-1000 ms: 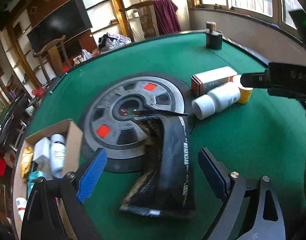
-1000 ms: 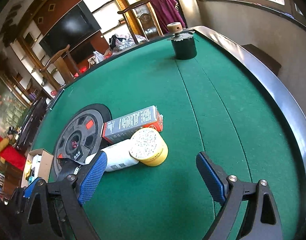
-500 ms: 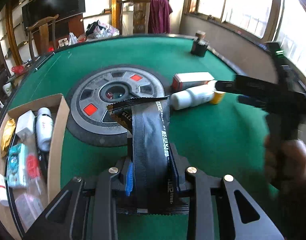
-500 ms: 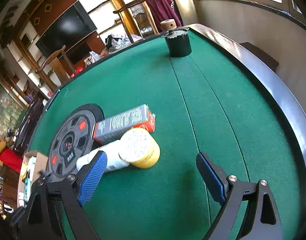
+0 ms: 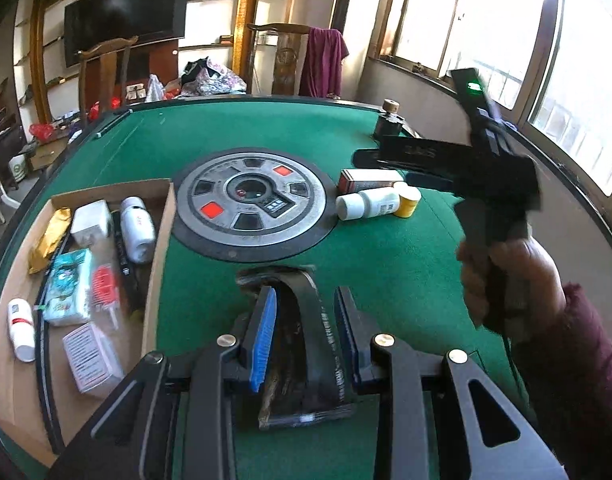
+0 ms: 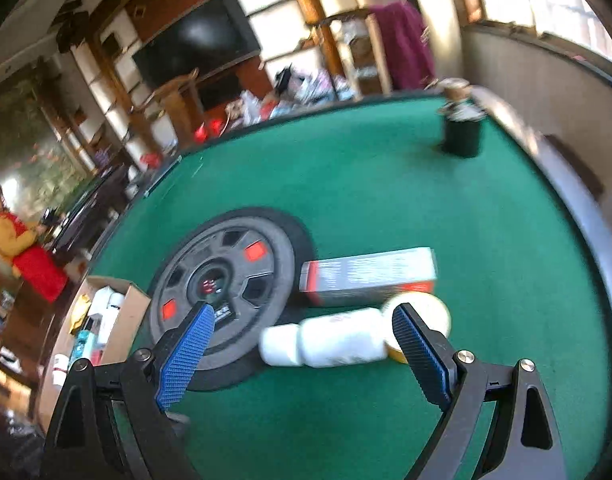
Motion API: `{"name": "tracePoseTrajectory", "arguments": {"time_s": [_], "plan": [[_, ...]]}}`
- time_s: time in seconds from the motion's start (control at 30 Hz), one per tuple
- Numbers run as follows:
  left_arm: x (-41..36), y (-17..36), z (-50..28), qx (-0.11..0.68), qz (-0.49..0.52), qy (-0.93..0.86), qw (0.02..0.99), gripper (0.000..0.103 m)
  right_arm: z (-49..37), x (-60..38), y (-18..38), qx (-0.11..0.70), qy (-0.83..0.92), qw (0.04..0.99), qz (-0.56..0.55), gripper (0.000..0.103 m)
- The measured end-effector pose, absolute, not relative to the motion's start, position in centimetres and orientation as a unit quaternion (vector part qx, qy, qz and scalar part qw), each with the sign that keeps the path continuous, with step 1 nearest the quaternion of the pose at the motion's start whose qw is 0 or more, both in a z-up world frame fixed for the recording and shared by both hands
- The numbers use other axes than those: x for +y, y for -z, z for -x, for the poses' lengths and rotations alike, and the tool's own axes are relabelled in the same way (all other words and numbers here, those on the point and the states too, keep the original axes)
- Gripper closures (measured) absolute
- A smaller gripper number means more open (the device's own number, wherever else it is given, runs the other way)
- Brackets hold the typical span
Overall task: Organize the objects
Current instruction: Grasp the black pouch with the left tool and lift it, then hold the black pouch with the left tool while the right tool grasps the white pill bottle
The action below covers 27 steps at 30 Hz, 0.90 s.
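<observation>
**Black pouch clamped in the left gripper; bottle waits between the open right jaws**

On the left of the green table [image 5: 386,264] a cardboard box [image 5: 162,236] is seen, already filled with small packets and bottles. Just beside its right wall, the left gripper [image 5: 306,332] is closed on a black pouch [image 5: 306,360]. The pouch is pinched near its middle and is held above the felt. It is judged to be light, soft and easily bent, with a smooth film surface that may slip, so a hold across the flat middle seems safer than one at the crimped edge. The jaws have just been closing, and the pouch is clearly between them.

Further right, beyond the round grey disc [image 5: 250,204], a white bottle [image 6: 326,342] is lying on its side. It touches a yellow-lidded jar [image 6: 422,312], and a red and white carton [image 6: 370,272] lies just behind. The right gripper [image 6: 302,348] is spread wide and nothing is held; the bottle is seen between its fingers. The bottle is probably stiff, light and apt to roll, so it is best taken across the body.
</observation>
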<state>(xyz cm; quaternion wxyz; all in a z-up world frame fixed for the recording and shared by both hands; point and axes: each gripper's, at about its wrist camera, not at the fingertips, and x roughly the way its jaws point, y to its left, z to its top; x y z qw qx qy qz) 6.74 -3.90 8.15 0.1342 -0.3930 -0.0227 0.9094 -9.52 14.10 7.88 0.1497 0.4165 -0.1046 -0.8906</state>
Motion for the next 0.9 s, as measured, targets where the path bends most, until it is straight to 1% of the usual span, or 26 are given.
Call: {"name": "tracePoseTrajectory", "arguments": {"time_s": [0.07,0.17,0.3,0.33,0.4,0.47,0.5,0.57,0.6,0.63,0.7,0.8,0.83,0.9], "plan": [[-4.3,-8.2,-6.9,-0.026,0.394,-0.910,0.129,0.074,10.7,13.2,-7.1,-0.094,0.878,0.153,-0.444,0.009],[-4.9,-7.8,-7.0,-0.033,0.402,-0.906,0.128,0.074,10.4,12.1,-6.8,-0.056,0.872,0.144,-0.464,0.008],[-5.2,-7.4,-7.2,-0.042,0.406,-0.904,0.131,0.074,8.9,12.3,-6.6,-0.077,0.834,0.202,-0.508,0.009],[-5.3,-7.3,-7.2,-0.046,0.406,-0.903,0.133,0.074,8.8,12.4,-6.5,-0.072,0.833,0.202,-0.510,0.009],[-5.4,-7.2,-7.3,-0.054,0.408,-0.902,0.133,0.074,8.5,12.2,-6.7,-0.032,0.851,0.170,-0.497,0.009],[-5.6,-7.1,-7.5,-0.056,0.409,-0.901,0.133,0.073,8.5,11.6,-6.6,0.000,0.858,0.161,-0.488,0.009],[-5.6,-7.1,-7.6,-0.055,0.409,-0.901,0.131,0.071,8.5,11.0,-6.5,0.023,0.862,0.159,-0.482,0.010],[-6.0,-7.2,-7.9,-0.057,0.408,-0.903,0.125,0.067,8.2,9.5,-6.5,0.092,0.873,0.142,-0.457,0.010],[-6.2,-7.3,-8.0,-0.059,0.407,-0.903,0.122,0.063,8.2,8.8,-6.5,0.120,0.877,0.133,-0.447,0.010],[-6.5,-7.3,-8.0,-0.063,0.406,-0.904,0.118,0.062,8.3,8.6,-6.6,0.123,0.877,0.130,-0.446,0.010],[-6.8,-7.3,-8.1,-0.071,0.407,-0.904,0.115,0.061,8.9,8.6,-6.6,0.092,0.876,0.133,-0.454,0.010],[-7.0,-7.1,-8.0,-0.079,0.411,-0.901,0.114,0.061,10.2,8.5,-6.0,0.075,0.878,0.108,-0.460,0.010],[-7.0,-7.1,-8.0,-0.077,0.412,-0.901,0.114,0.060,10.5,8.5,-5.6,0.072,0.874,0.106,-0.469,0.011],[-6.9,-6.9,-8.0,-0.074,0.413,-0.900,0.115,0.060,10.8,8.4,-4.4,0.066,0.861,0.105,-0.493,0.019]]}}
